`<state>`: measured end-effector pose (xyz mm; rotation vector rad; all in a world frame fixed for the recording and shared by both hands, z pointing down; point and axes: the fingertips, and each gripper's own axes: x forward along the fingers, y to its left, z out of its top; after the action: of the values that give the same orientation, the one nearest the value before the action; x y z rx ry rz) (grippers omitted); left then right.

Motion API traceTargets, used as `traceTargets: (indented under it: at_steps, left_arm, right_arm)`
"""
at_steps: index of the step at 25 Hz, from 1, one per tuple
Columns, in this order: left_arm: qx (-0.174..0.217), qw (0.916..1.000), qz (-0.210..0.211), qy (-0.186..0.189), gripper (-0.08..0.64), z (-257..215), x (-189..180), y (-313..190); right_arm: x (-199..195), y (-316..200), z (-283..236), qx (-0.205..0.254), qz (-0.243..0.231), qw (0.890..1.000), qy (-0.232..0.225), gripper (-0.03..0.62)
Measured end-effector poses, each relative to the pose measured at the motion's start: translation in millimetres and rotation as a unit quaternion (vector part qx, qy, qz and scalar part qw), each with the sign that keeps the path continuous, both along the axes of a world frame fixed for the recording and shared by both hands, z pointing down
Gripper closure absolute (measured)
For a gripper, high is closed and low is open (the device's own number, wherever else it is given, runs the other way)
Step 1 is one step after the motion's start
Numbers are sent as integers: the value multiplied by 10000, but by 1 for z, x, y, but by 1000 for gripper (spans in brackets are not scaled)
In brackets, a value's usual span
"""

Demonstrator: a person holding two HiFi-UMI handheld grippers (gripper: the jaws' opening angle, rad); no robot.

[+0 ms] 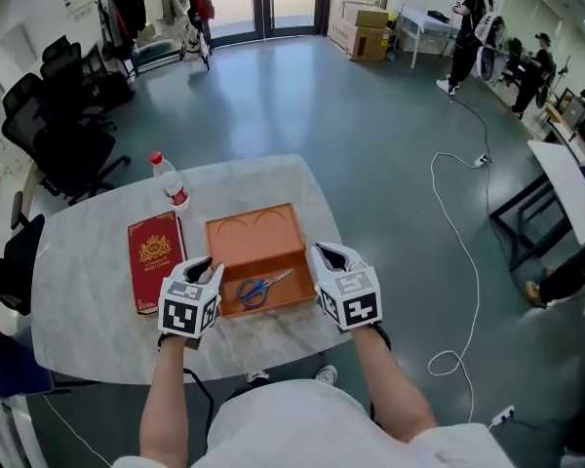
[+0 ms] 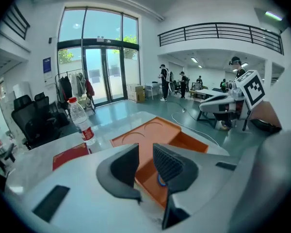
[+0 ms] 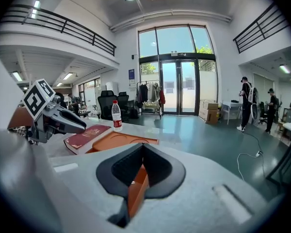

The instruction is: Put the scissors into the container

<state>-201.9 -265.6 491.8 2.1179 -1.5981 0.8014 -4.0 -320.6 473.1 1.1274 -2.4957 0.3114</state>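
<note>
The scissors (image 1: pixel 263 288), blue-handled with silver blades, lie flat inside the orange container (image 1: pixel 255 234) near its front wall. My left gripper (image 1: pixel 203 266) hovers at the container's front left corner. Its jaws stand slightly apart with nothing between them (image 2: pixel 145 152), and a bit of blue scissors handle (image 2: pixel 161 180) shows beyond them. My right gripper (image 1: pixel 324 256) is at the container's front right corner. Its jaws are shut and empty (image 3: pixel 142 152), just outside the container's wall (image 3: pixel 136 188).
A red book (image 1: pixel 156 259) lies left of the container, with a water bottle (image 1: pixel 171 181) standing behind it. The pale table's front edge (image 1: pixel 273 364) is close to my body. Office chairs stand far left, and people and a cable are across the floor at right.
</note>
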Motion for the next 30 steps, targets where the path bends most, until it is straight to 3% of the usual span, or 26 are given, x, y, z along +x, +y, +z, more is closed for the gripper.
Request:
traceTargets:
  at_steps: [6, 14, 22, 30]
  left_arm:
    - [594, 9960, -588, 315, 485, -31, -24, 9]
    - [1079, 9889, -911, 457, 522, -55, -37, 17]
    - [1248, 9861, -930, 586, 526, -68, -35, 14]
    - [1176, 9872, -907, 583, 526, -65, -31, 12]
  right_arm:
    - [-3, -2, -18, 146, -62, 9998, -73, 588]
    - [-7, -1, -53, 567, -126, 9980, -265, 588]
    - [-7, -2, -59, 605, -168, 9975, -332, 588]
    - [-5, -3, -60, 591, -145, 9977, -313, 588]
